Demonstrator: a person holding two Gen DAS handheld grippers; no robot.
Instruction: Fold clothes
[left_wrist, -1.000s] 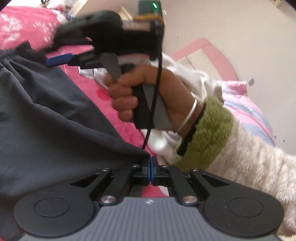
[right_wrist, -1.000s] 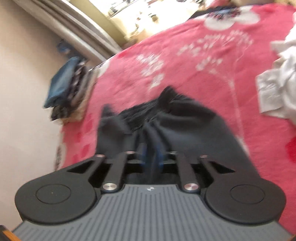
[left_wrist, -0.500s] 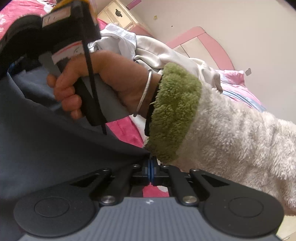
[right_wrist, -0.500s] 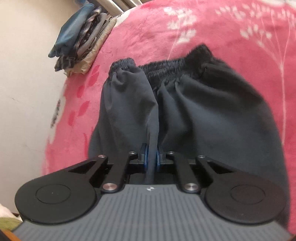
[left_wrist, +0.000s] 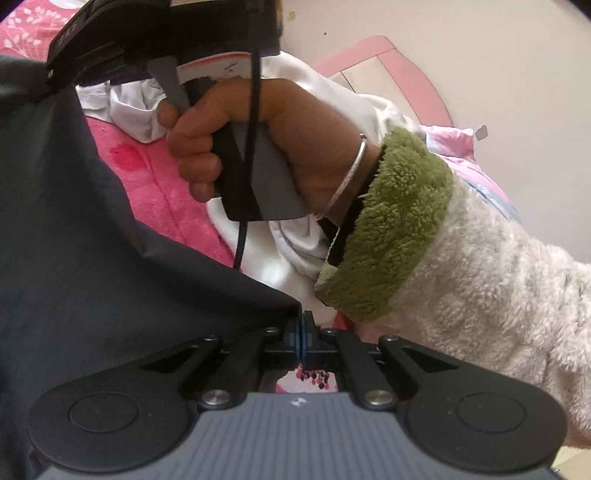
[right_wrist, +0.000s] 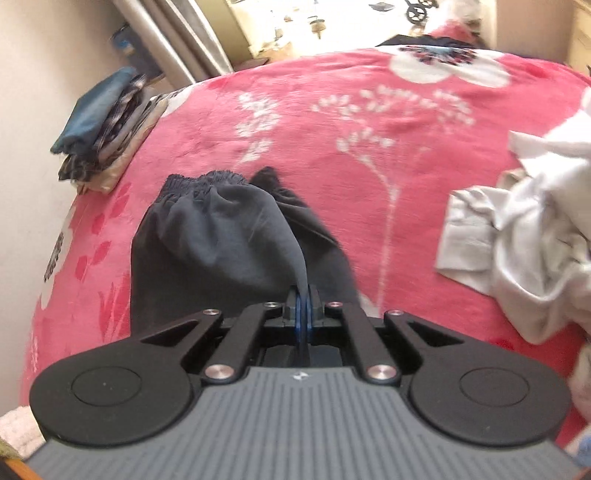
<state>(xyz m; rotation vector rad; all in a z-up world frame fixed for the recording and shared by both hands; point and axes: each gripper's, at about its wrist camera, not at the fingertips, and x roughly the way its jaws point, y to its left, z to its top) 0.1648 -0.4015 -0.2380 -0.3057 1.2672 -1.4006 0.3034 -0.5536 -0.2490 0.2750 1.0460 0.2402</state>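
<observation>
You're mid-fold on the dark grey shorts: both tools have cloth pinched and lifted, so this looks like the carry-over stage of a fold, not the grab.

Left gripper: jaws closed tight on a corner of the shorts' hem, fabric draping away to the left. Right gripper: jaws closed on a narrow pulled-up ridge of the same cloth.

Where it sits: waistband end rests on the pink floral blanket, elastic gathered at the far side; near end hangs from your grippers. Part of the cloth already lies doubled over itself.

Next move, my read: carry both pinched points toward the waistband at matched height, lay flat, then release. Keep tension even or the ridge bunches.

Fabric looks thin, smooth, slippery, likely to slide once dropped.

Watch the right hand, close above the left tool. White crumpled garments lie off to the right, a folded stack at the blanket's far-left edge, both clear of the shorts.
</observation>
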